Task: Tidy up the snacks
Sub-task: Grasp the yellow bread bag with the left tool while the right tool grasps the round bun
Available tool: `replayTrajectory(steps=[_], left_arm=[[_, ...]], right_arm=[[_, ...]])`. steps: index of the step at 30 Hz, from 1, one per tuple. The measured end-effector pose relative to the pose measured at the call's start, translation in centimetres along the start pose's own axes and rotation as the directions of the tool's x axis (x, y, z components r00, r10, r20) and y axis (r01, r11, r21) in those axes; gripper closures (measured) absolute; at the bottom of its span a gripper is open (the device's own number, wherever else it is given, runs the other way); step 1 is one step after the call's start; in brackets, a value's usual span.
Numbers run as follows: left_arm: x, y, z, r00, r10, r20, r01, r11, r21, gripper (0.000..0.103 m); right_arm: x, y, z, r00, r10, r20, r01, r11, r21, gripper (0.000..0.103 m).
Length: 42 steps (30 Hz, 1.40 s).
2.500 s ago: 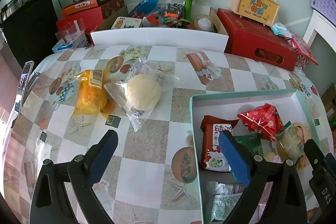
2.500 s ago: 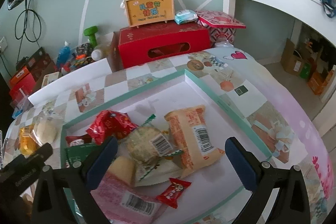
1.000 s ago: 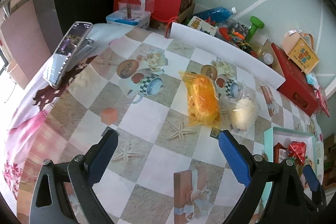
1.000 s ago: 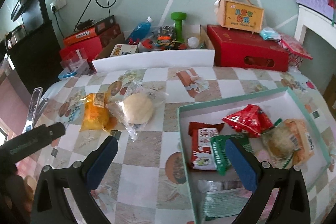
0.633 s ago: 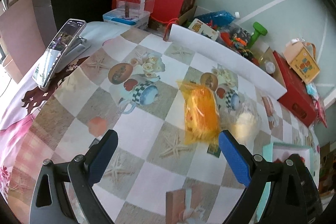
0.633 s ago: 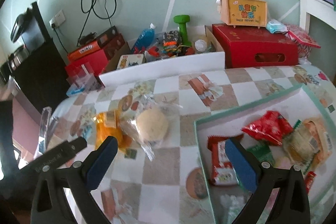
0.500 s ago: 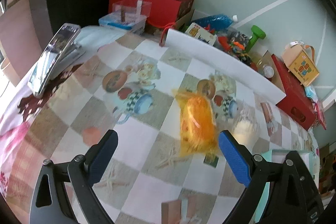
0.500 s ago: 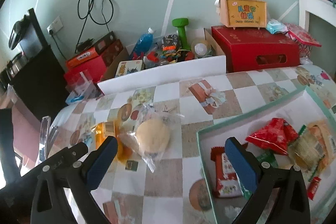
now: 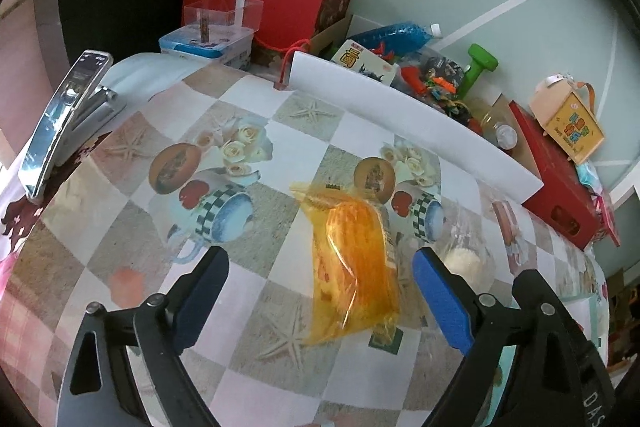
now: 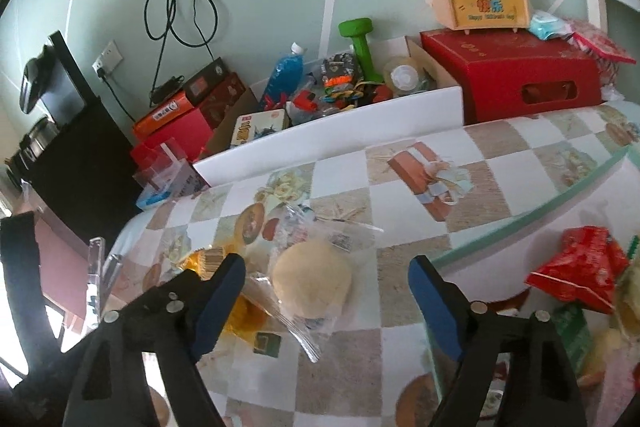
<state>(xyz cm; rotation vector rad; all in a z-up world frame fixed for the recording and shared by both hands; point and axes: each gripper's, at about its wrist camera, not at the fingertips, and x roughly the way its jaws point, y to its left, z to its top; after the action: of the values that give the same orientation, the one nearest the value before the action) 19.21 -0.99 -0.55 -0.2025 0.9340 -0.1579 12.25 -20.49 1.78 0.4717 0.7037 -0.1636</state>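
An orange snack bag [image 9: 352,267] lies on the patterned tablecloth, between the fingers of my left gripper [image 9: 320,267]. Its jaws are closing, and the blue pads stand clear of the bag on both sides. A round pale bun in a clear wrapper [image 10: 312,279] lies just right of the orange bag [image 10: 208,259]. It sits between the fingers of my right gripper [image 10: 326,271], whose jaws are closing without touching it. In the left wrist view the bun [image 9: 460,263] is half hidden behind the right finger. The teal-rimmed tray [image 10: 560,199] at the right holds a red packet [image 10: 580,267] and other snacks.
A white board [image 10: 360,115] lines the table's far edge, with a box of clutter, a green dumbbell [image 10: 360,43] and a red box [image 10: 520,79] behind it. A phone on a stand [image 9: 64,115] sits at the table's left edge.
Both grippers have come lower and closer to the two packets. The orange bag now lies between the left fingers and the bun between the right fingers. Both pairs of jaws have narrowed.
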Motion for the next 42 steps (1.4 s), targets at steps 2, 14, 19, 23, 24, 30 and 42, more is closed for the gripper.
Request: replayTrajectory(steps=[2, 14, 19, 23, 24, 30, 42], left_arm=[[0.4, 0.0, 0.0, 1.0, -0.004, -0.003, 0.004, 1.0, 0.003, 0.014], [2.2, -0.1, 0.2, 1.0, -0.003, -0.003, 0.003, 1.0, 0.028, 0.021], [2.4, 0.0, 0.2, 1.0, 0.001, -0.004, -0.001, 1.0, 0.029, 0.021], [2.0, 0.6, 0.2, 1.0, 0.021, 0.003, -0.021, 1.0, 0.013, 0.021], [1.9, 0.9, 0.3, 0.999, 0.035, 0.008, -0.035, 0.999, 0.01, 0.021], [1.5, 2.7, 0.5, 0.997, 0.08, 0.016, -0.079, 0.996, -0.044, 0.02], [1.2, 3.1, 0.7, 0.999, 0.044, 0.024, -0.043, 0.998, -0.046, 0.021]], right_arm=[[0.6, 0.0, 0.1, 1.0, 0.017, -0.003, -0.016, 1.0, 0.007, 0.02], [3.7, -0.5, 0.2, 0.998, 0.042, -0.043, -0.04, 0.999, 0.037, 0.027], [4.5, -1.1, -0.1, 0.997, 0.038, -0.068, -0.034, 0.998, 0.053, 0.027], [4.7, -0.9, -0.2, 0.996, 0.035, -0.077, -0.032, 0.999, 0.04, 0.027], [4.8, -0.8, -0.3, 0.996, 0.035, -0.08, -0.032, 0.999, 0.035, 0.027], [5.2, -0.2, -0.6, 0.995, 0.031, -0.093, -0.031, 0.999, 0.009, 0.027], [5.7, 1.3, -1.3, 0.993, 0.029, -0.111, -0.037, 0.997, -0.065, 0.027]])
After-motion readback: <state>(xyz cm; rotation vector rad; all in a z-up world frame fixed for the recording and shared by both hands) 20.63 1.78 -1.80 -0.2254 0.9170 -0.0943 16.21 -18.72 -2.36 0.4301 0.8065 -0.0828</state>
